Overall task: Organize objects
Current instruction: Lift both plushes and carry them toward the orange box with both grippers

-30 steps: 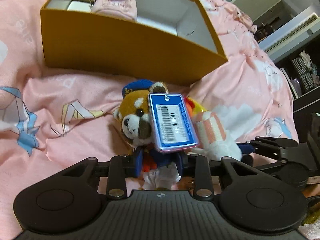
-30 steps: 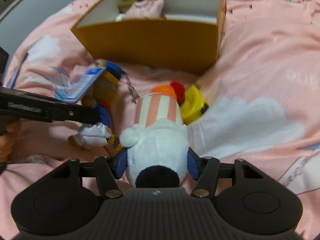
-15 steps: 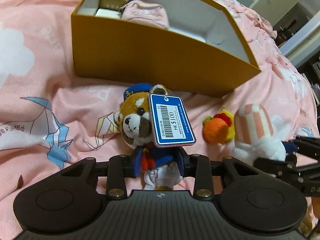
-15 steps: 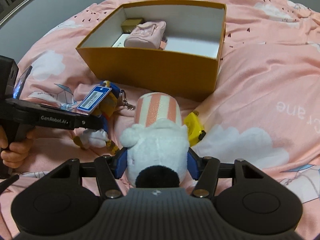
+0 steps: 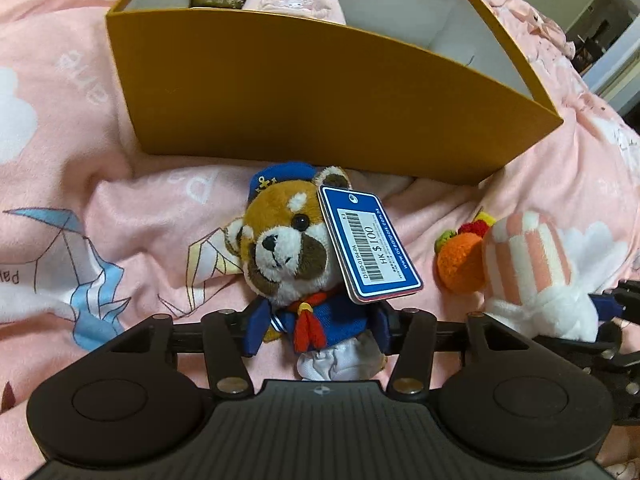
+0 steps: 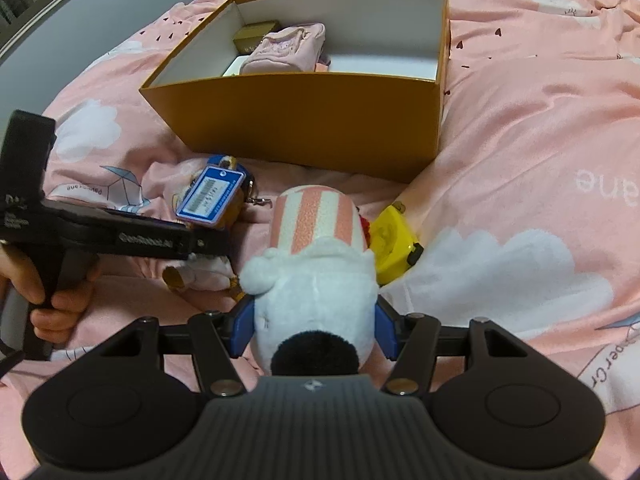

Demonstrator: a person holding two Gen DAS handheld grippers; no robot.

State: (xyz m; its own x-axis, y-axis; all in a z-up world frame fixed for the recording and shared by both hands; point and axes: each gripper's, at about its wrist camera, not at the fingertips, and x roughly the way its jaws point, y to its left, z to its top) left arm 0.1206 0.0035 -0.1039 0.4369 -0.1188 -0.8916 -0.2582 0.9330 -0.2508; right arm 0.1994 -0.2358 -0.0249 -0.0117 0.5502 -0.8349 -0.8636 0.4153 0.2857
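Note:
My left gripper [image 5: 316, 332] is shut on a red panda plush [image 5: 288, 240] in a blue sailor suit with a blue price tag [image 5: 370, 248]; it also shows in the right wrist view [image 6: 212, 196]. My right gripper [image 6: 314, 328] is shut on a white plush with a pink-striped hat [image 6: 316, 272], which the left wrist view shows at the right [image 5: 528, 272]. Both plushes are held in front of an open orange box [image 6: 304, 120], also in the left wrist view [image 5: 304, 96]. The box holds a pink pouch [image 6: 286, 50] and a small gold box [image 6: 254, 34].
A crocheted orange fruit toy [image 5: 460, 260] and a yellow toy [image 6: 394, 240] lie on the pink patterned bedspread [image 6: 540, 160] between the grippers and the box. Shelves and furniture stand past the bed at the upper right [image 5: 600, 20].
Both grippers have lifted with their plushes and moved back from the bed surface. The orange box now appears closer and more centred in the left wrist view, and the right plush has separated from the panda.

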